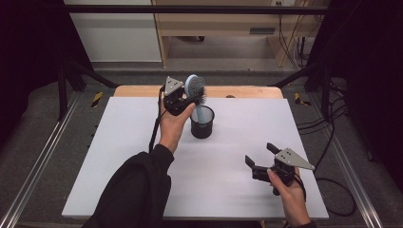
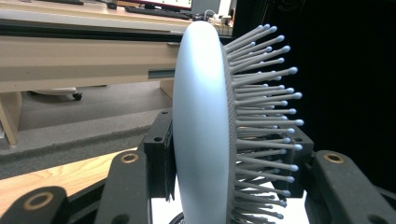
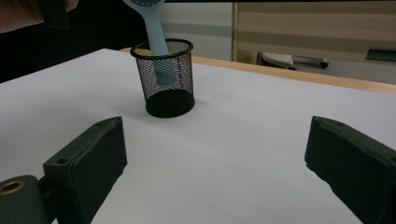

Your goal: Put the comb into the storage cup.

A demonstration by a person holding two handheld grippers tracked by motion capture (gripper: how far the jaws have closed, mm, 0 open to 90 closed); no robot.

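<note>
A light blue hairbrush (image 1: 194, 86) with grey bristles stands tilted, its handle (image 3: 156, 32) down inside a black mesh cup (image 1: 202, 123) near the middle back of the white board (image 1: 119, 180). My left gripper (image 1: 191, 97) is shut on the brush head. In the left gripper view the brush head (image 2: 201, 130) sits edge-on between the two black jaws of my left gripper (image 2: 229, 158), bristles pointing right. My right gripper (image 1: 259, 153) stands open and holds nothing, low over the board's front right. Its view looks across the board at the mesh cup (image 3: 169, 79).
The white board lies on a wooden table whose edge (image 1: 237, 91) shows at the back. Metal rails (image 1: 43, 156) run along both sides, and cables (image 1: 332, 142) trail on the floor at the right. Wooden furniture (image 1: 214, 23) stands beyond the table.
</note>
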